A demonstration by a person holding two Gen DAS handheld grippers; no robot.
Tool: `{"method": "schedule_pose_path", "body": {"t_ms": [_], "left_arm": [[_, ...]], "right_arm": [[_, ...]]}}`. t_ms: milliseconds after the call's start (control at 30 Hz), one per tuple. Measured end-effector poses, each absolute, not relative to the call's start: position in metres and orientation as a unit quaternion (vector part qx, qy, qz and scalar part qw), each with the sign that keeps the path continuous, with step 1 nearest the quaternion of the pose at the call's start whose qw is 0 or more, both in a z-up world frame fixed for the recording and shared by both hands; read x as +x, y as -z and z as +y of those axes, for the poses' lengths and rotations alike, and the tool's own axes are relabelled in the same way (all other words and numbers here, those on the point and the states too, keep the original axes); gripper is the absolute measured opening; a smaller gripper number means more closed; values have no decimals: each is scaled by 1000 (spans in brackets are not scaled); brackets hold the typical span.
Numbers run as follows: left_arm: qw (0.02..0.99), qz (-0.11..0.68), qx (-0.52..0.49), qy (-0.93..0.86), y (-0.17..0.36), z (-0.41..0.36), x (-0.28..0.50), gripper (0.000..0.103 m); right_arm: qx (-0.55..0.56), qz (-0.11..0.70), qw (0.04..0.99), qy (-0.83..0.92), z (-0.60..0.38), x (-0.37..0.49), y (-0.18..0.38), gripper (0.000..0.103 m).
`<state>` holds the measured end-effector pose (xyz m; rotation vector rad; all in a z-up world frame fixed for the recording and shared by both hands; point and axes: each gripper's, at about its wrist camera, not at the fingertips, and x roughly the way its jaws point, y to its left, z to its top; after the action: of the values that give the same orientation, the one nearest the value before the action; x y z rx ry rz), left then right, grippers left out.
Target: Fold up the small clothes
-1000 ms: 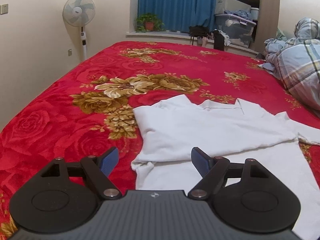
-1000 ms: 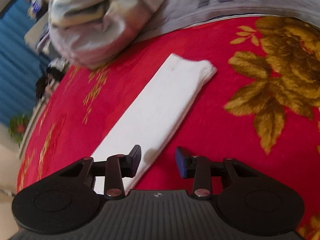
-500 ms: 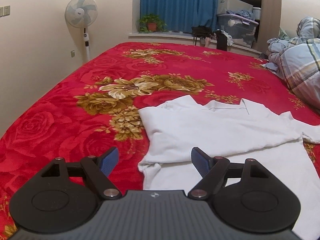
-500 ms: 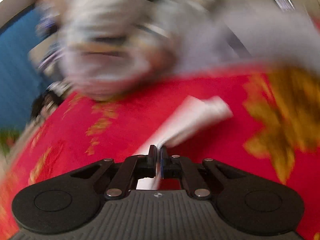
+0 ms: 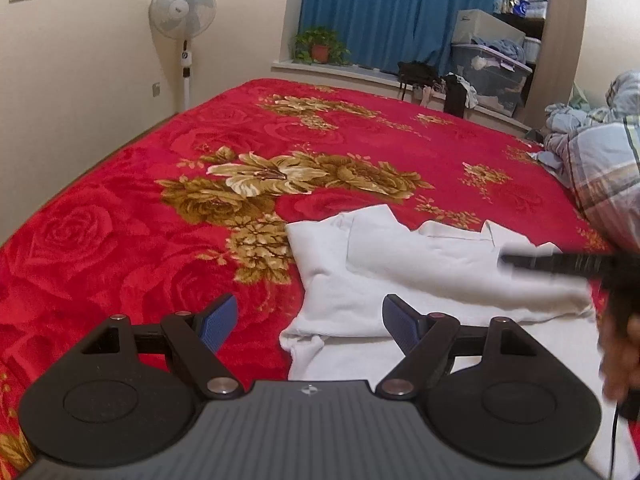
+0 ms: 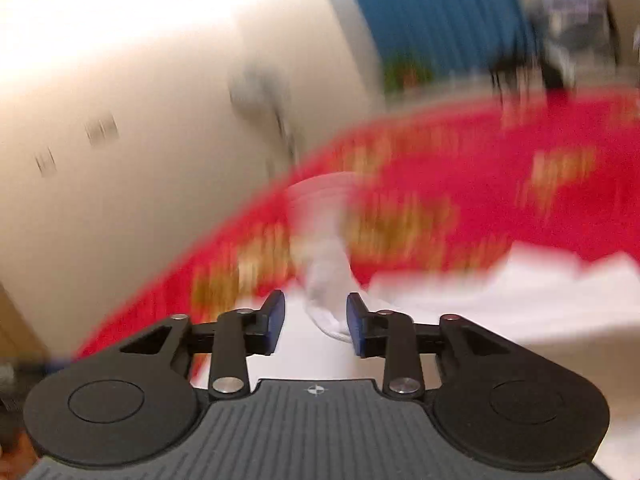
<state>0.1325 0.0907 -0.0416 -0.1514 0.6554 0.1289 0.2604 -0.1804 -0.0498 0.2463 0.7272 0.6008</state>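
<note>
— Where did the white shirt lie?

— Partly folded on the red blanket, limp and light (it would sag), best pinched at a hem or sleeve edge.

— The fingers?

— Left gripper gaped empty by the hem; right gripper was opening, blurred sleeve loose between its pads.

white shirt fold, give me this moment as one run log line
left gripper: open, empty, over white shirt hem | right gripper: jaws opening, sleeve between them | blanket: red floral
</note>
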Motion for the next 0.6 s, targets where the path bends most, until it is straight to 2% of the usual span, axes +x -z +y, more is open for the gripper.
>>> {"method": "schedule_pose_path", "body": {"t_ms": [133,200,267,333,500,600], "left_arm": [[938,328,-98,-57,40,98,132,82],[937,331,-104,-51,40,98,132,67],[937,329,-106,-42,39,97,131,43],[939,329,-102,-26,39,94,134,29],[936,329,-125,10,44,90,172,29],[927,333,-168,30,57,90,208,29]], "right_arm": [[136,405,874,-229,-200,261,35,35],[135,411,881,-191,-218,255,17,37],[147,413,888,-142,-241,240,1,40],[173,404,891,-112,-265,224,0,41],[247,380,889,-61,-308,211,16,41],[240,354,903,-42,-321,218,19,41]]}}
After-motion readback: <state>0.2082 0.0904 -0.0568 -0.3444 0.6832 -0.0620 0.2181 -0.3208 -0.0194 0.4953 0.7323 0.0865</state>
